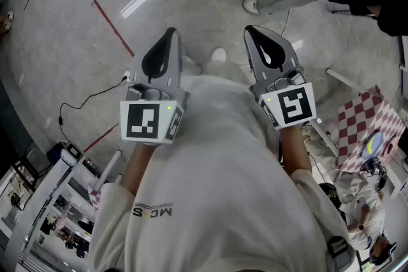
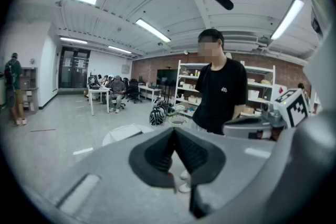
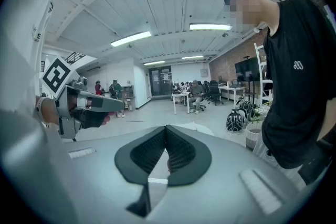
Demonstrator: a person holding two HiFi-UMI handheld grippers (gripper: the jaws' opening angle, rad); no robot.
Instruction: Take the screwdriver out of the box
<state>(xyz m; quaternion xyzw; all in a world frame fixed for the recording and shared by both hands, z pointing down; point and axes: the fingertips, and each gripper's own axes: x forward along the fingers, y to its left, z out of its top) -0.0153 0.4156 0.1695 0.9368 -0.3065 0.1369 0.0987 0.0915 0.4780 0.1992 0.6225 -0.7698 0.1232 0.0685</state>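
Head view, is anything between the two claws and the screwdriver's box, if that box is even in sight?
No box or screwdriver shows in any view, so a blockage can't be judged. The left claw and right claw are shut, empty, over the floor; a person in a black shirt stands ahead.

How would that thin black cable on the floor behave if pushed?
The cable lies in loose curves, so probably floppy, bunching up. It looks thin, so likely light. One end meets a white plug, which may anchor it.

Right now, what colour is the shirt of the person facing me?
The shirt is black; the right gripper view shows it best.
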